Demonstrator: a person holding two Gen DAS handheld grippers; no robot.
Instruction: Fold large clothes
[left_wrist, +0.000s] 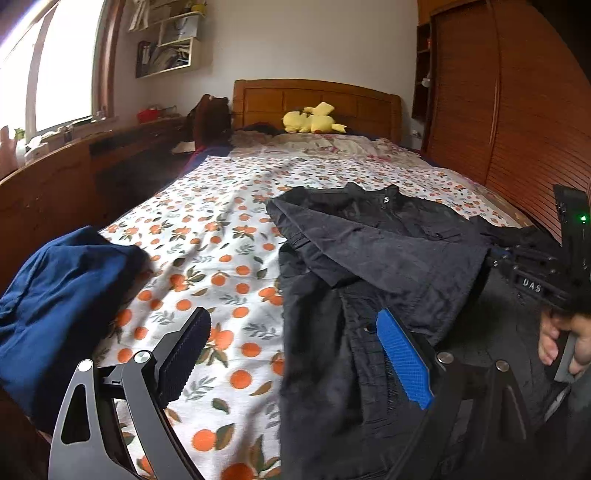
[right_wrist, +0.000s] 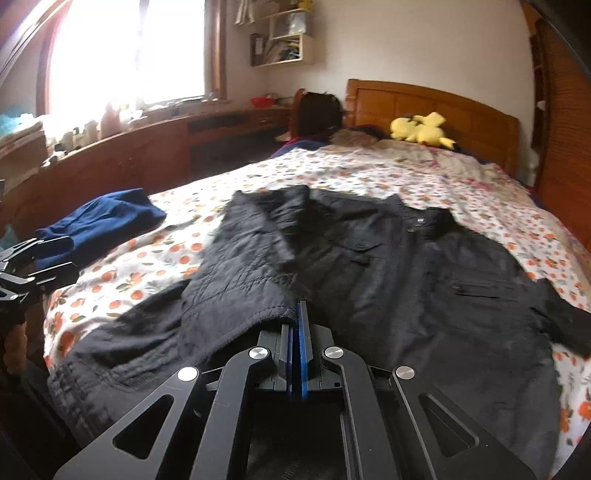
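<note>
Bed (left_wrist: 221, 236) — right gripper (right_wrist: 297, 314) jaws clamp jacket (right_wrist: 369, 266) hem.

Black gripper (right_wrist: 297, 332), blue pads (left_wrist: 404, 360)

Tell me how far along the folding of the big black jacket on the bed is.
Early stage. Done: the black jacket lies on the orange-print bedsheet with one sleeve already folded across its front. In hand: the right gripper is shut on that sleeve's cuff; the left gripper is open over the jacket's edge, holding nothing. Left: the other sleeve and the body folds. The dark blue garment beside it lies bunched.
</note>
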